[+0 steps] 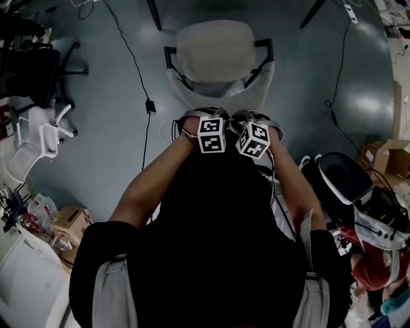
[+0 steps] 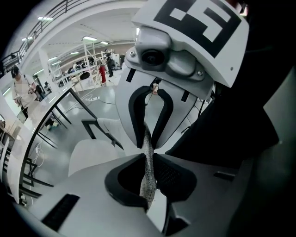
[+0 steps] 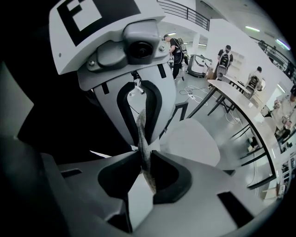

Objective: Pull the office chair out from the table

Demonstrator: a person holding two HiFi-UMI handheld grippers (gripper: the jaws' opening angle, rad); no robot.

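Note:
The white office chair (image 1: 216, 46) stands below me, seat facing away, black armrests at each side. The grey mesh top edge of its backrest (image 1: 221, 113) lies under my hands. My left gripper (image 1: 201, 119) and right gripper (image 1: 247, 119) sit side by side on that edge, mostly hidden by their marker cubes. In the left gripper view my left gripper (image 2: 147, 157) has its pads pressed on the mesh strip (image 2: 147, 173). In the right gripper view my right gripper (image 3: 144, 156) is likewise shut on the mesh (image 3: 147, 169). Table legs (image 1: 154, 14) show beyond the chair.
A second white chair (image 1: 38, 138) and a black one (image 1: 32, 64) stand at the left. Black cables (image 1: 138, 70) run over the grey floor. Cardboard boxes (image 1: 387, 157) and clutter crowd the right; more boxes (image 1: 67, 224) sit lower left. Long tables (image 3: 236, 92) and people show far off.

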